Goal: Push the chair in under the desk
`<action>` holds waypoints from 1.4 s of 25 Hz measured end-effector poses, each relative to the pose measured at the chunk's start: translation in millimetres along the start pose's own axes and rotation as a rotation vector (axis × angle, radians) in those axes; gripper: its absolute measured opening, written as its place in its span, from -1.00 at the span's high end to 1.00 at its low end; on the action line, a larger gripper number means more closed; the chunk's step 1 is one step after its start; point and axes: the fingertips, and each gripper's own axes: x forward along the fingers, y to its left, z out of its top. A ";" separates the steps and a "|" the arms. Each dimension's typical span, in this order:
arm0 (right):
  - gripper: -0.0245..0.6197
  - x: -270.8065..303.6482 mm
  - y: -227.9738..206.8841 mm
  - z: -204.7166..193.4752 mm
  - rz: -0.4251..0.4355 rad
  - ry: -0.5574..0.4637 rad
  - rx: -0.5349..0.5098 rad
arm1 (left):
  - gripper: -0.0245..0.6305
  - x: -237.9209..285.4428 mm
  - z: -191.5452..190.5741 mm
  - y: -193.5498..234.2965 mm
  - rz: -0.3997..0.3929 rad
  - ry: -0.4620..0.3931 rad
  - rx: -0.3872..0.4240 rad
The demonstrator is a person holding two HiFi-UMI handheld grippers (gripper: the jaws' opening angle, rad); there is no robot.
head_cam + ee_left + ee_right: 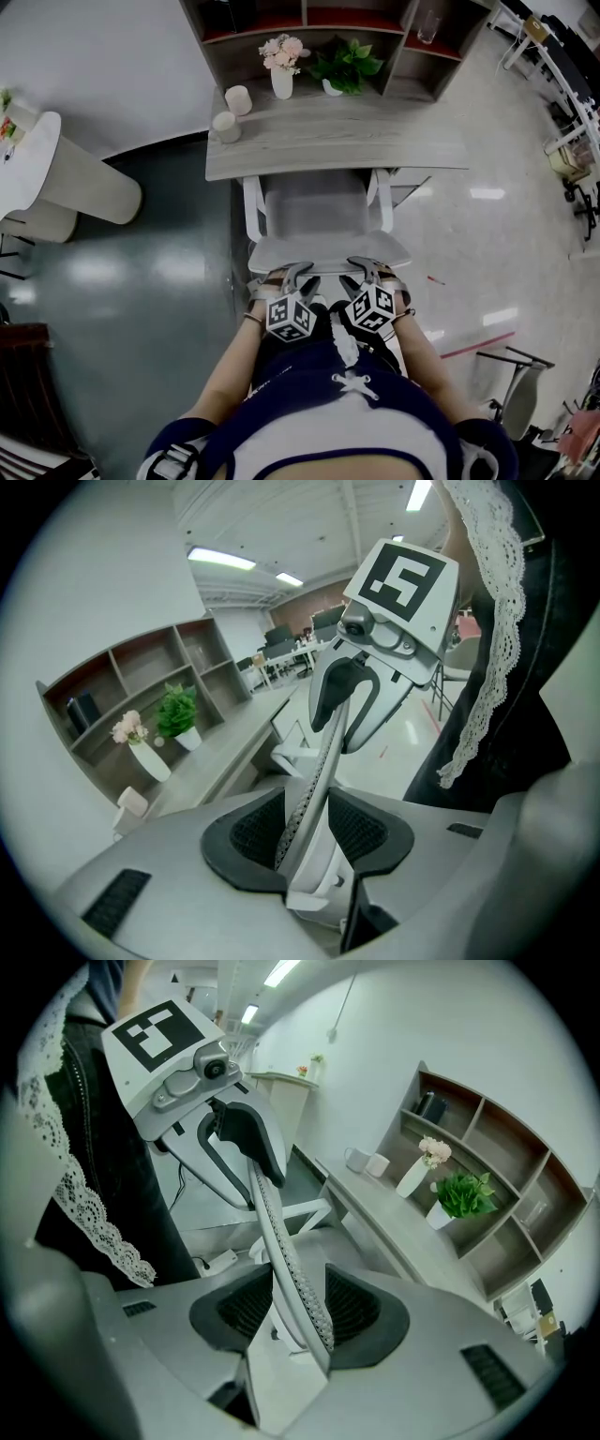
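A white chair with a grey seat stands partly under the grey wooden desk, its backrest toward me. Both grippers sit side by side on the backrest's top edge. My left gripper has the mesh-edged rim of the backrest filling the gap between its dark pads. My right gripper holds the same rim in the same way. Each gripper view also shows the other gripper's marker cube above the rim.
On the desk stand a vase of pink flowers, a potted plant and two pale cups, below a shelf unit. A white round table is at the left. More furniture stands at the right.
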 end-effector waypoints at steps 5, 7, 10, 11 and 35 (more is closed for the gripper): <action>0.43 -0.6 -1.0 0.4 -0.009 -0.006 -0.002 | 0.48 -0.2 1.1 0.5 -0.003 -0.004 0.005; 0.43 -1.1 -1.0 0.5 -0.011 -0.006 -0.004 | 0.47 -0.6 1.4 0.2 -0.005 -0.004 0.003; 0.43 -0.5 -2.5 1.3 -0.013 -0.009 -0.009 | 0.48 -0.7 1.4 2.2 0.000 -0.006 0.008; 0.43 0.2 -3.5 1.3 -0.015 -0.010 -0.009 | 0.48 -0.1 1.4 3.1 0.003 -0.007 0.010; 0.43 15.1 -29.0 7.5 -0.016 0.001 -0.005 | 0.48 13.2 2.3 29.6 0.013 -0.020 0.023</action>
